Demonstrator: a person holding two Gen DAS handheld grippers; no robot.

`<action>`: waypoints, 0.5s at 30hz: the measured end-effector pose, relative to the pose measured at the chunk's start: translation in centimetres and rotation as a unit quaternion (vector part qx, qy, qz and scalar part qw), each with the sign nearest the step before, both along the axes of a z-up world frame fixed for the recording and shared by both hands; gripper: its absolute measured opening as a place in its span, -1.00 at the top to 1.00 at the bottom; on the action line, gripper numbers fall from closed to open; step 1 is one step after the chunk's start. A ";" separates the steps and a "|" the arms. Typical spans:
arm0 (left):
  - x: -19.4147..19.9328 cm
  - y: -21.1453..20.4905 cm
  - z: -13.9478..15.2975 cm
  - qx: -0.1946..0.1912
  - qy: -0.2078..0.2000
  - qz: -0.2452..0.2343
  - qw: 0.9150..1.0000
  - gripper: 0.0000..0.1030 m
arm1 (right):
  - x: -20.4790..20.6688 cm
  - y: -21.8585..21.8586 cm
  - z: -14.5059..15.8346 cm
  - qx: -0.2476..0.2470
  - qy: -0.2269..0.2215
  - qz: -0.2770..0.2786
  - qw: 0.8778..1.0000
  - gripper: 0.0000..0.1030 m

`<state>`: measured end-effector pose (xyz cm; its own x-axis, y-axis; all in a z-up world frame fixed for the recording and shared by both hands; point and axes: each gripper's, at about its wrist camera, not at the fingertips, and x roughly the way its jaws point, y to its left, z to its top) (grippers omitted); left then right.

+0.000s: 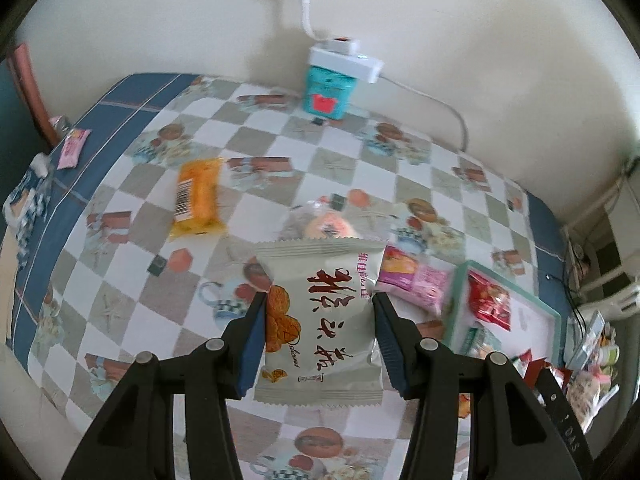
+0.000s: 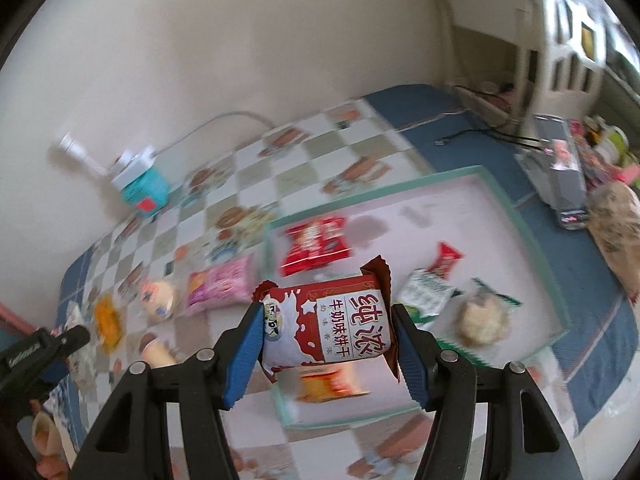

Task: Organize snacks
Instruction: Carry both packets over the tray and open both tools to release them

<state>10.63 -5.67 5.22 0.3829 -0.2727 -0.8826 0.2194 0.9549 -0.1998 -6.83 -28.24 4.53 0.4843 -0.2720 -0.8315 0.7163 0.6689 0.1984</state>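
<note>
My left gripper [image 1: 320, 300] is shut on a white snack packet [image 1: 320, 320] with red characters and holds it above the checked tablecloth. My right gripper [image 2: 326, 308] is shut on a red and white milk biscuit packet [image 2: 332, 324], held above the near left part of the teal-rimmed tray [image 2: 532, 248]. The tray holds a red packet [image 2: 316, 244], a green and white packet [image 2: 426, 290], a round cake packet [image 2: 482, 316] and an orange packet [image 2: 332, 386]. On the cloth lie a pink packet [image 1: 416, 280], a clear packet with a round cake [image 1: 324, 224] and a yellow packet [image 1: 198, 198].
A teal box [image 1: 326, 94] with a white power strip [image 1: 346, 60] on top stands at the wall. A small pink packet [image 1: 72, 148] lies at the table's far left edge. Cluttered bags and boxes [image 2: 568, 176] sit right of the tray. The left gripper's body [image 2: 36, 350] shows at the right wrist view's left edge.
</note>
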 end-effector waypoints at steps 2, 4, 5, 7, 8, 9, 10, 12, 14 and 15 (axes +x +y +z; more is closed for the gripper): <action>-0.4 -0.9 0.1 0.000 -0.001 -0.013 1.000 -0.03 | -0.9 -1.1 0.0 -0.001 0.003 -0.019 1.000 -0.26; -0.9 -2.0 0.1 0.004 -0.002 -0.025 1.000 -0.03 | -1.8 -2.1 -0.1 0.000 0.006 -0.037 0.999 -0.26; -1.1 -2.5 0.1 0.007 -0.002 -0.032 0.999 -0.03 | -2.2 -2.4 -0.1 0.001 0.007 -0.044 0.999 -0.26; -1.7 -3.6 -0.1 0.012 -0.001 -0.047 0.999 -0.03 | -3.0 -3.3 -0.1 0.002 0.008 -0.059 0.998 -0.26; -2.0 -4.2 -0.2 0.014 -0.001 -0.053 0.999 -0.03 | -3.3 -3.6 -0.1 0.003 0.009 -0.064 0.998 -0.26; -2.2 -4.7 -0.3 0.016 -0.001 -0.059 0.998 -0.03 | -3.4 -3.8 -0.1 0.003 0.009 -0.068 0.998 -0.26; -2.6 -5.3 -0.4 0.020 -0.001 -0.068 0.998 -0.03 | -3.7 -4.1 -0.2 0.004 0.012 -0.073 0.997 -0.26; -3.2 -6.4 -0.9 0.031 -0.002 -0.081 0.996 -0.03 | -4.0 -4.4 -0.4 0.005 0.016 -0.079 0.997 -0.26; -3.8 -7.7 -1.7 0.047 0.002 -0.097 0.994 -0.03 | -4.3 -4.8 -0.8 0.011 0.021 -0.086 0.996 -0.26; -4.1 -8.4 -2.3 0.055 0.007 -0.106 0.993 -0.03 | -4.5 -5.2 -1.1 0.017 0.023 -0.091 0.995 -0.26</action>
<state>6.53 -14.07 2.88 0.3153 -0.2472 -0.9162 0.4150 0.9042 -0.1012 -11.33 -33.40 3.47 0.3907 -0.3241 -0.8616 0.8344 0.5200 0.1828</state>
